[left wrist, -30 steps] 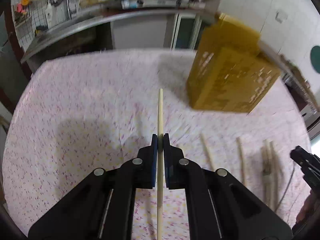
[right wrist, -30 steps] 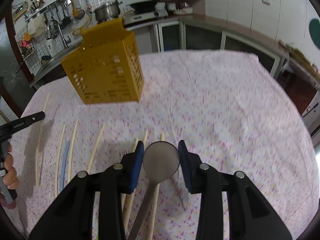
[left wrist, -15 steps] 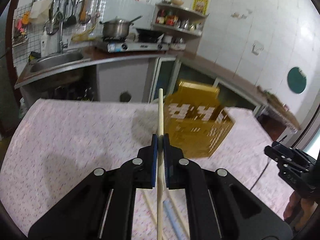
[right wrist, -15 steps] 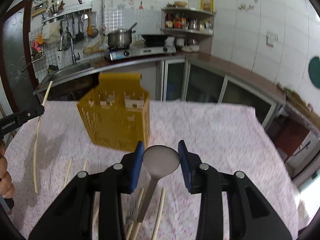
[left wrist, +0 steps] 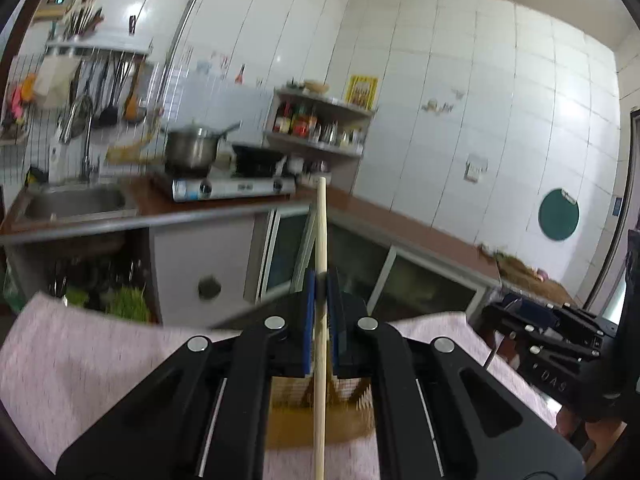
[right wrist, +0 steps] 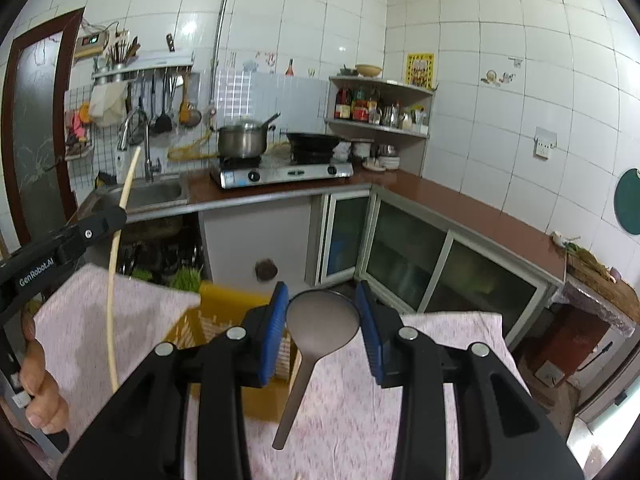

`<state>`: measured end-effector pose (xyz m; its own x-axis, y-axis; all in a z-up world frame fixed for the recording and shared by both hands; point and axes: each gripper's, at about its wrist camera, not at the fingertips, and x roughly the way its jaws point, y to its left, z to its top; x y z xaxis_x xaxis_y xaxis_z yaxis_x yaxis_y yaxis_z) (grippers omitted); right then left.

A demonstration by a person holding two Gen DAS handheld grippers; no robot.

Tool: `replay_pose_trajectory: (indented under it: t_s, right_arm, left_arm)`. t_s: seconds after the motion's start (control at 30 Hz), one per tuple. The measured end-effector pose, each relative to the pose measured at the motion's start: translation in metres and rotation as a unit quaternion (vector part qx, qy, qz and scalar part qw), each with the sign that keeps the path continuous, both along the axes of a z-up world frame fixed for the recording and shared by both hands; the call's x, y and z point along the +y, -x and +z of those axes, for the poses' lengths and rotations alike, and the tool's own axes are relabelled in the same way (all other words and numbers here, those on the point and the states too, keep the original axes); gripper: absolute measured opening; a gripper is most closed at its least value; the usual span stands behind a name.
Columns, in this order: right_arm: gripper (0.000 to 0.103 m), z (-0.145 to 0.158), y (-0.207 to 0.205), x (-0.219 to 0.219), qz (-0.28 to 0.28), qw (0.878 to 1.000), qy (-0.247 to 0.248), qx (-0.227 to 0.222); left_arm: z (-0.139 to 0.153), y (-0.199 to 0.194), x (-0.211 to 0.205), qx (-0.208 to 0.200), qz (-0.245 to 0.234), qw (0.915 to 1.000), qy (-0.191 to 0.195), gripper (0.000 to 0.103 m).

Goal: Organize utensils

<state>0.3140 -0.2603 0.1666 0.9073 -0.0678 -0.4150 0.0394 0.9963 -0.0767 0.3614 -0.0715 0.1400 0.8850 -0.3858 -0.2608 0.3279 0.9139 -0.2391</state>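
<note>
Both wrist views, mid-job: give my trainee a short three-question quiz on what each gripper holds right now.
1. True or false: the left gripper is shut on a chopstick.
2. The right gripper grips: A) a fork B) a metal spoon C) nothing.
3. Fill in: in the right wrist view, the yellow basket stands on the ___ tablecloth.

Key: 1 true; 2 B; 3 pink.

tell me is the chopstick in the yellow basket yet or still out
Still out. The left claw is shut on the chopstick, holding it upright with its lower end above the yellow basket.
</note>
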Motion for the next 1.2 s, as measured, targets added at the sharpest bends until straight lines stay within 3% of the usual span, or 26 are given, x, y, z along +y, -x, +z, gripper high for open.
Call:
replay_pose_trajectory:
  t_s: [0.17, 0.37, 0.63, 0.83, 1.2]
  right_arm:
    - [0.036, 0.015, -0.025, -0.001, 0.000, 1.000, 0.008, -0.019]
    - [0.036, 0.015, -0.055, 0.000, 0.003, 0.999, 0.005, -0.034]
    - [0.036, -0.033, -0.076, 0.003, 0.019, 1.000, 0.000, -0.024]
    - [0.036, -0.070, -0.078, 0.004, 0.032, 0.999, 0.001, -0.004]
    - [0.036, -0.105, -0.075, 0.004, 0.038, 0.999, -0.011, 0.009]
  left_arm:
    - [0.011, -0.032, -0.014, -0.029, 0.003, 0.9996, 0.002, 0.005]
    - [-0.004, -0.065, -0.029, -0.040, 0.008, 0.9991, -0.012, 0.005]
    - [-0.046, -0.084, -0.031, -0.031, 0.007, 0.9988, -0.037, 0.005]
    - [-0.082, -0.084, -0.023, 0.001, 0.009, 0.9982, -0.060, 0.005]
    - [-0.097, -0.065, -0.021, 0.021, 0.021, 0.9947, -0.099, 0.005]
